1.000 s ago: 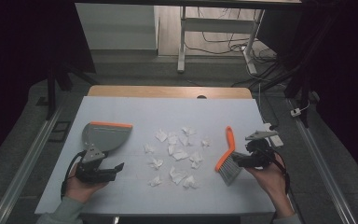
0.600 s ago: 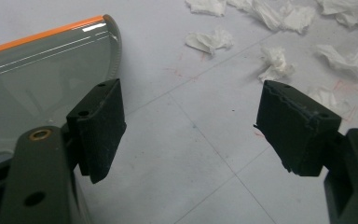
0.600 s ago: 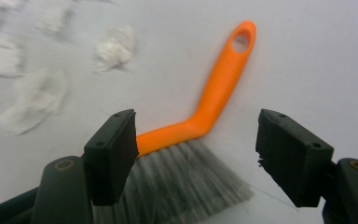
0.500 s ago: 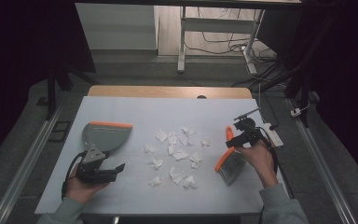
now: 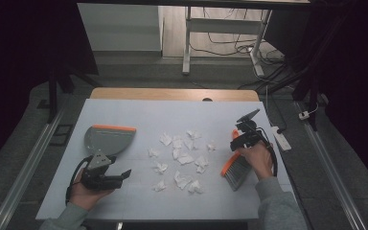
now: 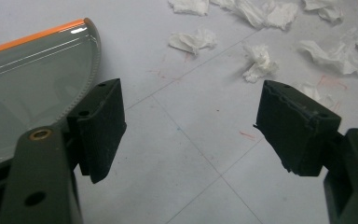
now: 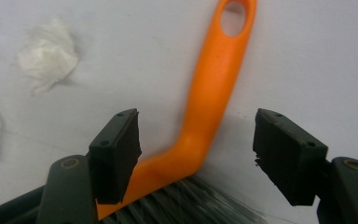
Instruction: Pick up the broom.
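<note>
Table [image 5: 124, 115]: white top, nothing swept up so far, by the look of it.
Dustpan [image 5: 106, 139]: grey with an orange lip, flat at the left, empty, not yet gripped.
Brush [image 5: 235, 171]: lying at the right, orange handle [image 7: 214, 93] between the right jaws, untouched.
Paper scraps [image 5: 182, 155]: scattered mid-table between dustpan and brush.
Right gripper [image 7: 196, 140]: jaws wide but just been closing, straddling the handle.
Left gripper [image 6: 191, 126]: jaws wide, empty, just beside the dustpan.
Left to do: grip both tools, sweep.

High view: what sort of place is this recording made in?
Probably a lab or workshop set up for recording: a white-topped table in a dark room, loose cables on the floor behind it, and metal stand legs.
</note>
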{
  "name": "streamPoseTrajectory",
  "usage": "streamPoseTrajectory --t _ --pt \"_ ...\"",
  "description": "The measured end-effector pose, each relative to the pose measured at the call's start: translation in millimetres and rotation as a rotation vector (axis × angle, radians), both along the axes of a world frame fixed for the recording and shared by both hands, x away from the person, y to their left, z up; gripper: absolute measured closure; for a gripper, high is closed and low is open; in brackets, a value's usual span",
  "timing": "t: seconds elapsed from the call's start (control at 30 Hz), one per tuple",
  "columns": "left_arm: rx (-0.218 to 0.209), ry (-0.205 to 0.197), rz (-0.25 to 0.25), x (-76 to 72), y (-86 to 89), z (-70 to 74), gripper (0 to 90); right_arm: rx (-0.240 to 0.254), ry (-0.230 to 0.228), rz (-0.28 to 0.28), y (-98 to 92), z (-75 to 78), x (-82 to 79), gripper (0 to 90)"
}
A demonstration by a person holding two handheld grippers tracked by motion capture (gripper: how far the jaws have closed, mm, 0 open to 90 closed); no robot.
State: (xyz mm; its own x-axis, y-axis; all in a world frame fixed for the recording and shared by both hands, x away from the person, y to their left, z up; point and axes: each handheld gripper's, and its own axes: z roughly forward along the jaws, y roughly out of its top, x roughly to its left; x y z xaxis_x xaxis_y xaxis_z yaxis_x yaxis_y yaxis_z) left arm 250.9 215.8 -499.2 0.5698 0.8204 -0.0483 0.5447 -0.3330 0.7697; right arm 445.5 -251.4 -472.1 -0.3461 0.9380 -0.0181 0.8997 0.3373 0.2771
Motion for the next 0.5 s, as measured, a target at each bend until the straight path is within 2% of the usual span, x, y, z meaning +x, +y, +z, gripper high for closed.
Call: streamPoseTrajectory --t 0.3,0.5 --pt "0.000 -0.002 -0.006 0.7 -0.7 0.5 23.9 0.010 0.008 -0.046 -4.2 -6.3 4.5 41.3" --pt "0.001 0.000 -0.005 1.3 -1.1 0.1 23.9 -0.022 0.039 -0.056 0.7 -14.3 6.9 45.2"
